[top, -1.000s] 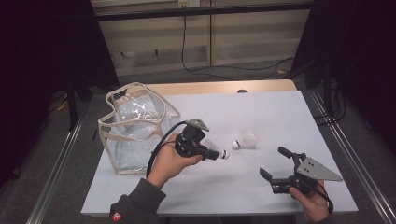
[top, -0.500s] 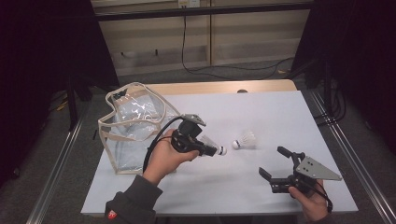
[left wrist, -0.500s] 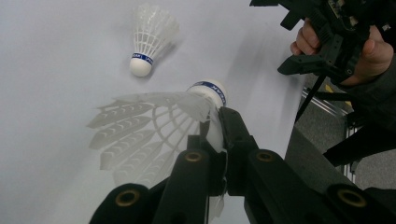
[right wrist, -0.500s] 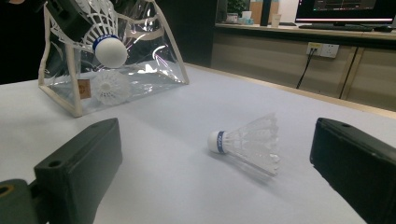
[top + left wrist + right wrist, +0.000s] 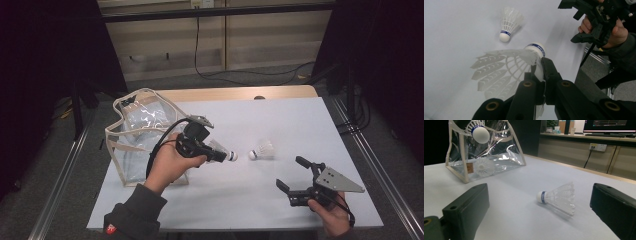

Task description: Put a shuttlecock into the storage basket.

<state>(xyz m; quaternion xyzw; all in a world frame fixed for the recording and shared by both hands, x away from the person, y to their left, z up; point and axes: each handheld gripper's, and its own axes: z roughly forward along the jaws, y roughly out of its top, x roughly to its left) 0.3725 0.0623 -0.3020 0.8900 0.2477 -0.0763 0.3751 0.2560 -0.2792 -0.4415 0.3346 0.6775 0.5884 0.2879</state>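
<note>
My left gripper (image 5: 217,154) is shut on the feather skirt of a white shuttlecock (image 5: 506,67) and holds it above the table, cork (image 5: 232,156) pointing right. A second shuttlecock (image 5: 262,150) lies on its side on the white table (image 5: 280,120), just right of the held one. A clear plastic bag (image 5: 140,135) with beige trim stands at the left, behind my left hand. Another shuttlecock (image 5: 484,167) rests inside it. Near the front right edge, my right gripper (image 5: 290,173) is open with nothing between its jaws, which face the lying shuttlecock (image 5: 556,197).
A wooden strip (image 5: 240,93) runs along the table's far edge. Metal rails (image 5: 60,190) flank both sides of the table. A black cable (image 5: 160,145) loops from the left gripper over the hand.
My left hand has lifted the held shuttlecock a little, up and slightly left toward the bag. The right gripper and the lying shuttlecock have kept still.
</note>
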